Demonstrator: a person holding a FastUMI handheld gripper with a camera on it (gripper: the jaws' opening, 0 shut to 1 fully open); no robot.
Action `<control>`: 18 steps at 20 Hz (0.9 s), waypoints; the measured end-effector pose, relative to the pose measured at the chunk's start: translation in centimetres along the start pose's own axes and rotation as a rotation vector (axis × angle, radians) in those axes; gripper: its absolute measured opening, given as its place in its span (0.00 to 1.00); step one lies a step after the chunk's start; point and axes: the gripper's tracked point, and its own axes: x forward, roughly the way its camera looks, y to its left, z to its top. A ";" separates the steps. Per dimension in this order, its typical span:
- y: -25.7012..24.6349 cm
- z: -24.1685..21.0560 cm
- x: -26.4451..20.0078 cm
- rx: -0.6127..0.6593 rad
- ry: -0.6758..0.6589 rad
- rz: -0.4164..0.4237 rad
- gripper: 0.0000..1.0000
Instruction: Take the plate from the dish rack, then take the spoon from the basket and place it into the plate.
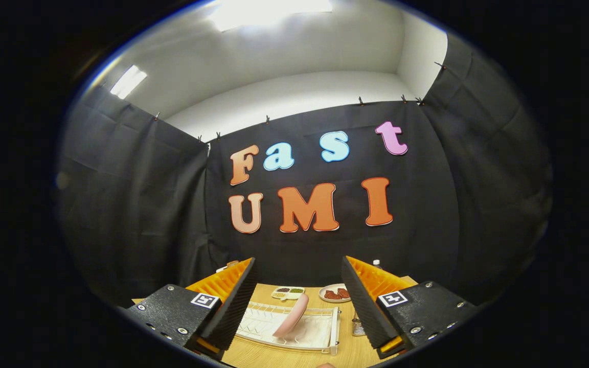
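A pink plate (293, 315) stands on edge, leaning, in a white wire dish rack (320, 341) on the wooden table (284, 358). My gripper (298, 291) is open and held high above the table, its two fingers (235, 301) spread wide with the plate and rack seen between them, well below and ahead. Nothing is between the fingers. A small metal mesh basket (358, 327) shows partly beside the rack, next to the right finger; I cannot make out the spoon.
At the table's far edge sit a small divided dish (288, 292) with dark and green contents and a round plate with reddish food (336, 294). A small bottle top (376, 263) peeks above the right finger. Black cloth walls close the booth on three sides.
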 end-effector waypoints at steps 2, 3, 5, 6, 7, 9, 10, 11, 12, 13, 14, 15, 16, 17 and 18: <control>0.5 0.5 -0.1 0.011 -0.016 0.015 0.97; 0.5 0.4 -0.1 0.011 -0.019 0.017 0.97; 0.3 0.4 -0.1 0.005 -0.018 0.014 0.97; 0.3 0.4 0.0 0.002 -0.015 0.013 0.97; 0.4 0.3 0.0 0.001 -0.010 0.012 0.97; 0.4 0.1 0.2 -0.004 -0.005 0.009 0.97; 0.3 0.0 0.2 -0.005 -0.003 0.007 0.97; 0.2 -0.1 0.3 -0.004 -0.001 0.006 0.97; 0.4 -0.2 0.4 0.000 0.000 0.009 0.97; 0.5 -0.3 0.5 0.003 0.001 0.012 0.97; 0.5 -0.3 0.6 0.008 0.002 0.013 0.97; 0.5 -0.4 0.7 0.010 0.006 0.013 0.97; 0.6 -0.5 0.9 0.011 0.009 0.013 0.97; 0.5 -0.7 1.0 0.010 0.015 0.012 0.97; 0.4 -0.8 1.1 0.009 0.019 0.010 0.97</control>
